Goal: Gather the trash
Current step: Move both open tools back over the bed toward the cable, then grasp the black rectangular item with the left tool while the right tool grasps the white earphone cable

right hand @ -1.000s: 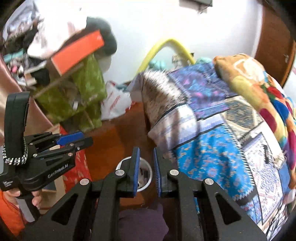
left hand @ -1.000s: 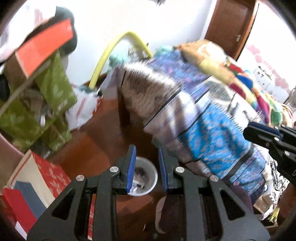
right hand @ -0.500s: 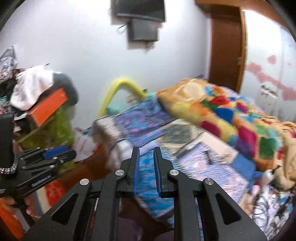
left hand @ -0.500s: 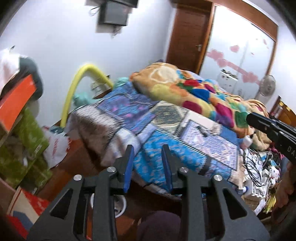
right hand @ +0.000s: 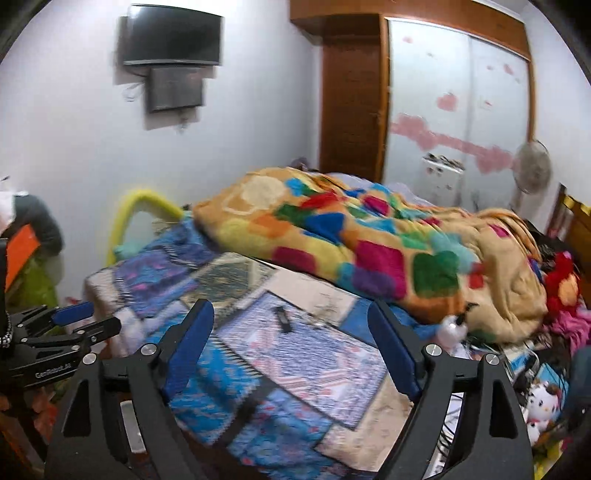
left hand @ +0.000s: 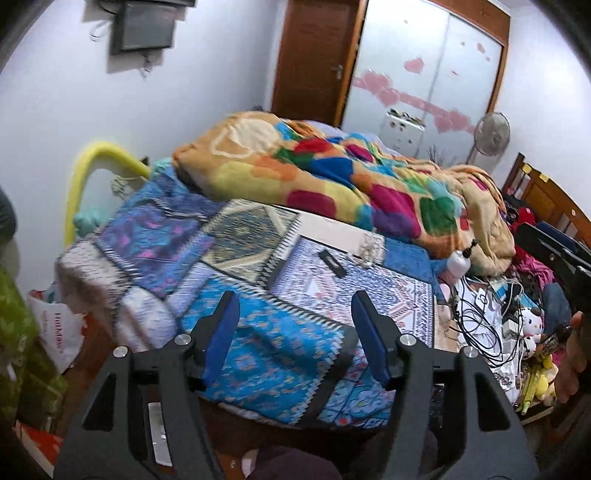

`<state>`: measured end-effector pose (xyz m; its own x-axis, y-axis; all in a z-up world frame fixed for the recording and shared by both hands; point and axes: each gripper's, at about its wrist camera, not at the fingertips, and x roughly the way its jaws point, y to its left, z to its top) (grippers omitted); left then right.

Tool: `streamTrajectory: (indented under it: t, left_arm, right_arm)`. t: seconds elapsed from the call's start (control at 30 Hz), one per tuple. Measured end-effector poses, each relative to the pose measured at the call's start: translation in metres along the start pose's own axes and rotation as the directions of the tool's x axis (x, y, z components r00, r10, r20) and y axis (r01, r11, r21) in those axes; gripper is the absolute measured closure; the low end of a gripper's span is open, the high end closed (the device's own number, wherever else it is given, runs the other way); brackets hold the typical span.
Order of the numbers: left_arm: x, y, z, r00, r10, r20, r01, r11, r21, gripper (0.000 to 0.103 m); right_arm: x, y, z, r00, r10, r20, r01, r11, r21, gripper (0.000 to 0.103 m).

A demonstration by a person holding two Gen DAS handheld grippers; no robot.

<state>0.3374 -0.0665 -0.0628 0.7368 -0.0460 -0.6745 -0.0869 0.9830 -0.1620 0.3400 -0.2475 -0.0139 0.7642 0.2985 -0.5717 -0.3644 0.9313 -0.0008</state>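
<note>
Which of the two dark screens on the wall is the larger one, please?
The upper screen is the larger: wide and set highest on the wall. The smaller screen hangs directly beneath it, narrower, with loose cables at its sides.

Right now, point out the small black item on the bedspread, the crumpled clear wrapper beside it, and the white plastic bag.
small black item (left hand: 331,261), left wrist view, its middle.
crumpled clear wrapper (left hand: 369,250), left wrist view, its crinkled centre.
white plastic bag (left hand: 61,332), left wrist view, its printed side.
</note>
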Motion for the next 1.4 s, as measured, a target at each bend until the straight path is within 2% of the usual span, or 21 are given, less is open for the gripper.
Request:
streamTrajectory:
  t: [0.17,0.27,0.57,0.7,0.83,0.87,1.1,1.13,1.17,1.2,1.27,1.4]
  left_arm:
    - [0.053,-0.02,0.012,0.998,-0.028,-0.048,0.028,1.0,0.008,0.041]
    - [0.085,-0.026,0.016,0.996,-0.026,-0.081,0.026,1.0,0.009,0.041]
    - [0.179,-0.027,0.02,0.986,0.007,-0.165,-0.001,0.999,0.032,0.041]
    - [0.217,-0.019,0.018,0.979,0.01,-0.202,-0.005,1.0,0.024,0.041]
    - [0.246,-0.014,0.017,0.973,0.008,-0.232,-0.003,1.0,0.02,0.041]
    - [0.253,-0.014,0.017,0.971,0.006,-0.239,-0.001,1.0,0.024,0.041]
    - [0.284,-0.019,0.016,0.963,0.014,-0.27,0.001,0.998,0.055,0.041]
    - [0.287,-0.02,0.016,0.961,0.011,-0.276,0.004,0.999,0.051,0.041]
    - [0.29,-0.022,0.016,0.96,0.004,-0.28,0.009,0.999,0.045,0.041]
    - [0.293,-0.024,0.016,0.96,-0.003,-0.281,0.014,0.999,0.037,0.041]
    - [0.298,-0.028,0.018,0.96,-0.01,-0.278,0.019,0.999,0.029,0.041]
    - [0.31,-0.04,0.022,0.962,-0.013,-0.274,0.023,0.999,0.031,0.041]
  right_arm:
    - [0.037,-0.036,-0.003,0.997,-0.028,-0.077,0.032,0.998,0.06,0.02]
    - [0.069,-0.053,-0.008,0.988,-0.033,-0.152,0.046,0.995,0.085,0.02]
    - [0.172,-0.07,-0.026,0.96,0.002,-0.279,0.032,0.992,0.118,0.02]
    - [0.225,-0.072,-0.034,0.938,0.027,-0.347,0.022,0.99,0.138,0.02]
    - [0.277,-0.07,-0.045,0.89,0.112,-0.443,-0.039,0.985,0.17,0.02]
    - [0.285,-0.069,-0.047,0.884,0.114,-0.454,-0.039,0.985,0.171,0.02]
    - [0.311,-0.069,-0.052,0.898,0.041,-0.439,0.016,0.992,0.127,0.022]
    - [0.314,-0.07,-0.053,0.902,0.03,-0.431,0.03,0.991,0.132,0.029]
    - [0.318,-0.07,-0.054,0.901,0.025,-0.433,0.037,0.99,0.134,0.043]
    - [0.321,-0.07,-0.055,0.897,0.028,-0.442,0.037,0.99,0.137,0.046]
    - [0.32,-0.069,-0.054,0.903,0.019,-0.429,0.037,0.992,0.12,0.066]
    - [0.312,-0.076,-0.054,0.907,0.046,-0.419,0.015,0.99,0.141,0.084]
